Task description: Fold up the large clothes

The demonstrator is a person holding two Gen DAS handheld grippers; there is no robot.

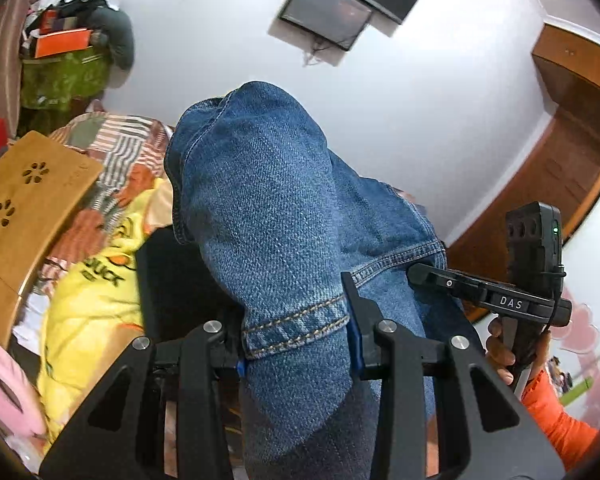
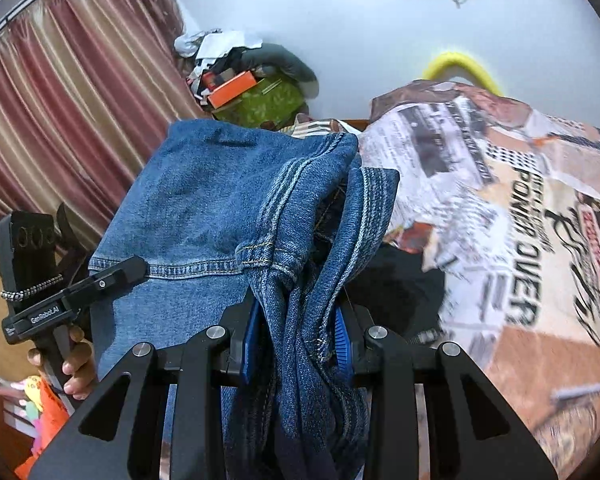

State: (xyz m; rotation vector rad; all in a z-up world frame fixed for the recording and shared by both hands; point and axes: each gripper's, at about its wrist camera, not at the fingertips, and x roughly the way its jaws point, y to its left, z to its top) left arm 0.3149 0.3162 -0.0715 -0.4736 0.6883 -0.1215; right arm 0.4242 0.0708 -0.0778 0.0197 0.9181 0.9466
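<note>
Blue denim jeans (image 1: pixel 268 200) hang lifted between both grippers. In the left wrist view my left gripper (image 1: pixel 296 340) is shut on a stitched hem of the jeans, and the denim drapes up and over the fingers. My right gripper (image 1: pixel 424 274), held by a hand in an orange sleeve, grips the denim edge at the right. In the right wrist view my right gripper (image 2: pixel 296 340) is shut on a bunched fold of the jeans (image 2: pixel 204 208) between its blue pads (image 2: pixel 342 340). My left gripper (image 2: pixel 128 270) pinches the jeans' edge at the left.
A bed with a patchwork cover (image 1: pixel 116 148) lies below. On it are a yellow printed garment (image 1: pixel 92 300), a black cloth (image 2: pixel 400 288) and a printed cloth with lettering (image 2: pixel 500 240). A wooden board (image 1: pixel 32 208) stands left. A clutter pile (image 2: pixel 244 88), striped curtain (image 2: pixel 60 120) and wooden door (image 1: pixel 572 140) border the room.
</note>
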